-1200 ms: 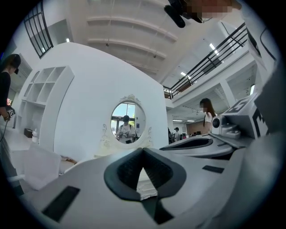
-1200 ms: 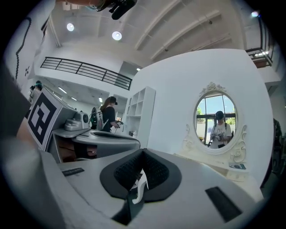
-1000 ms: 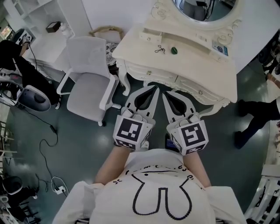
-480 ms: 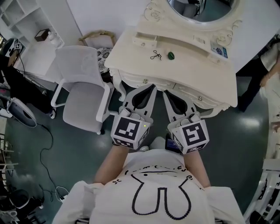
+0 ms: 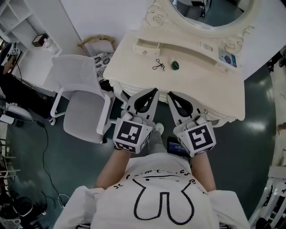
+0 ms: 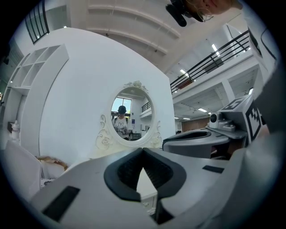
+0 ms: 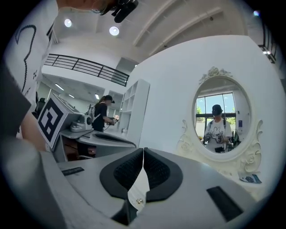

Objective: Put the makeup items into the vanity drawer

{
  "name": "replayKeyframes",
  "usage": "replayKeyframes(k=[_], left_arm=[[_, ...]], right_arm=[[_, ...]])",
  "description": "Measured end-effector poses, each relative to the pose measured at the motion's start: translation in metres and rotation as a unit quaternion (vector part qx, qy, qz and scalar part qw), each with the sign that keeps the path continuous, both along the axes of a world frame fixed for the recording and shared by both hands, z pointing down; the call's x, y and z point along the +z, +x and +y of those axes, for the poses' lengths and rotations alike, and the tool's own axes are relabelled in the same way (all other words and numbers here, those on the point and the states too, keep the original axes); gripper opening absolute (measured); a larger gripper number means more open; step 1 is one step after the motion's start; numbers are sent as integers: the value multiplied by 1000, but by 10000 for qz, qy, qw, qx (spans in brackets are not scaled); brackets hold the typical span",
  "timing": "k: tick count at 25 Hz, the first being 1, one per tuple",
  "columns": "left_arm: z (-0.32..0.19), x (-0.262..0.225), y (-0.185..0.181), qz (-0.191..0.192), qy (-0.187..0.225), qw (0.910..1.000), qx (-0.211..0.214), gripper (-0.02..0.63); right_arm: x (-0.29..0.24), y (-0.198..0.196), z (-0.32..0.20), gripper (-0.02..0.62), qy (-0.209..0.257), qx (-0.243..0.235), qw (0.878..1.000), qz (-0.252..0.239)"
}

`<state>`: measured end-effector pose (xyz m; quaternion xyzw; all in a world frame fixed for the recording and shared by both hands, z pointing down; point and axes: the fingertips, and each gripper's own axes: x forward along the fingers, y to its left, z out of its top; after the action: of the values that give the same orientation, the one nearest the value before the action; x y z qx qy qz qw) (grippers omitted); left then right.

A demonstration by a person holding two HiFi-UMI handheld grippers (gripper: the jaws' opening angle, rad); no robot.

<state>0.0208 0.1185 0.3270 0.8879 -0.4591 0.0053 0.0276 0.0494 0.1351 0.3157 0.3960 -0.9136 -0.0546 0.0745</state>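
The cream vanity [image 5: 210,85] stands in front of me, its oval mirror [image 5: 210,11] at the back. On its top lie a small black wire-like makeup tool [image 5: 157,64] and a dark green rounded item [image 5: 175,65]. A little raised drawer unit [image 5: 145,46] sits at the back left of the top. My left gripper [image 5: 153,91] and right gripper [image 5: 170,95] are held side by side at the vanity's front edge, both shut with nothing between their jaws. The right gripper view shows a front drawer's knob [image 7: 139,201] just below the shut jaws.
A white armchair [image 5: 82,105] stands to the vanity's left, and a wicker basket [image 5: 99,43] is behind it. A printed card [image 5: 227,57] lies at the top's back right. White shelves [image 5: 27,27] fill the far left. Another person [image 7: 100,114] stands far off.
The vanity has come nearer in the head view, and the gripper tips now reach its front edge. Both grippers keep their side-by-side pose and stay shut.
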Motion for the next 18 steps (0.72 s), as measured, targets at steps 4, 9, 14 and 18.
replayKeyframes(k=[4,9,14,18], left_arm=[[-40,1,4,-28,-55,10000,-29,11],[-88,4,15,-155,-123,9998,7,11],[-139,10,21,-130,-261,9996,3,11],[-177,15,25,-51,-390,9992,-46,11]], right_arm=[[4,5,-40,9,-115,-44,9995,276],[14,14,-84,11,9,-239,9982,542],[18,36,-138,14,-322,-278,9990,-157],[21,48,-174,14,-428,-335,9978,-386]])
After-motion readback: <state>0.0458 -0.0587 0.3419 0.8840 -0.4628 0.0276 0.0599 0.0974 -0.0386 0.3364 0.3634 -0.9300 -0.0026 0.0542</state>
